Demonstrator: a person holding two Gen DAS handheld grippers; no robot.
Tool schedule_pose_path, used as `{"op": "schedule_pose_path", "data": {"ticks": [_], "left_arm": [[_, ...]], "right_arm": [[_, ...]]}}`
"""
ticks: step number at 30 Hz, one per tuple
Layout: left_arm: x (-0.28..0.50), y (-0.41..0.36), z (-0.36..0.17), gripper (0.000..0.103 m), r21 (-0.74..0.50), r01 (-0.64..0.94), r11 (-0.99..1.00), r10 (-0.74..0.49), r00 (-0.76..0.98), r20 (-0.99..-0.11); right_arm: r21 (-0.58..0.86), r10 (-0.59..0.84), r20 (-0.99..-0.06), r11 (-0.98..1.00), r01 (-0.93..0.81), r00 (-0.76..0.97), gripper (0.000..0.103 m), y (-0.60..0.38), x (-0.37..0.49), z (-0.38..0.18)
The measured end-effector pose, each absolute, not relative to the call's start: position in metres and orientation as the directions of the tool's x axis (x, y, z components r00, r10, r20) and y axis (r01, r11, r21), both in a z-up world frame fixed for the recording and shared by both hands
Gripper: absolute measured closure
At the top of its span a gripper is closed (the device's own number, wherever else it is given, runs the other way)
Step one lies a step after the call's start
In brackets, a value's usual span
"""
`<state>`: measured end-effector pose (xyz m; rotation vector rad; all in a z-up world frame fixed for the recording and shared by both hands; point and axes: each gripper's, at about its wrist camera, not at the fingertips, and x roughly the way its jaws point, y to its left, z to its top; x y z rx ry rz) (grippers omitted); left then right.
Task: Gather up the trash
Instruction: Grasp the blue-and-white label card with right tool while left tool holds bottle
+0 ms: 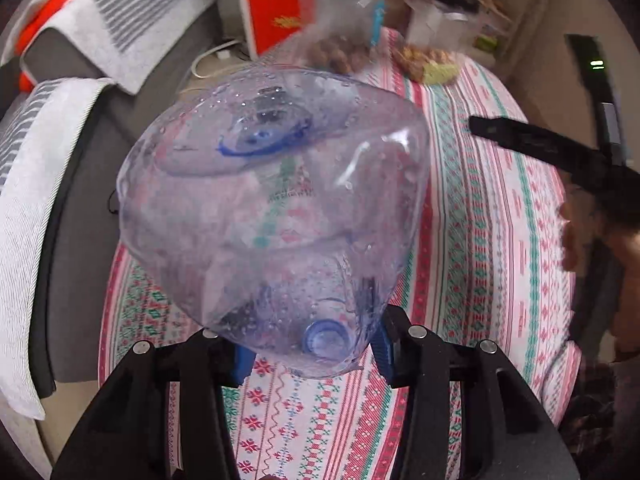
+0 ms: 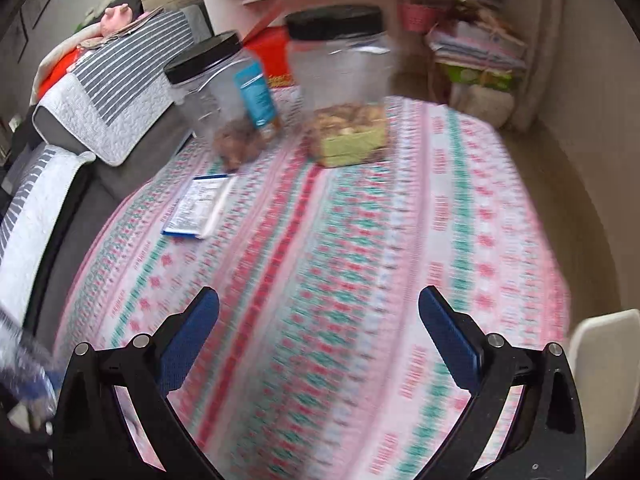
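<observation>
- Here, in the left wrist view, the left gripper [image 1: 316,354] clamps the neck end of a crumpled clear plastic bottle with a blue cap [image 1: 272,216], lifted over the counter's pink-and-green patterned cloth [image 1: 480,240].
- The black right gripper [image 1: 532,142] reaches in from the right.
- In the right wrist view, the right gripper [image 2: 318,328] gapes wide, empty, above the counter [image 2: 360,240].
- A flat white-and-blue wrapper [image 2: 200,208] lies near two black-lidded clear jars [image 2: 336,88].

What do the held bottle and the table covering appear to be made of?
Bottle: thin clear plastic, glossy, probably; the pattern shows through it, with droplets and sharp highlights on its wall.
Tablecloth: woven fabric, matt, likely; banded pink, red and green pattern, draping over the table edge.
</observation>
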<state>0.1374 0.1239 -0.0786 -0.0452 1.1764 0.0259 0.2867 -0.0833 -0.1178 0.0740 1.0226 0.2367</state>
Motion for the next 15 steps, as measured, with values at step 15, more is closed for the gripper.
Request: {"op": "schedule_pose_path", "data": {"ticks": [15], "left_arm": [[0.125, 0.178, -0.026, 0.057, 0.066, -0.216, 0.974, 0.178, 0.555, -0.813]], "right_arm": [[0.046, 0.082, -0.900, 0.995, -0.094, 0.429, 0.007, 0.067, 0.386, -0.172]]}}
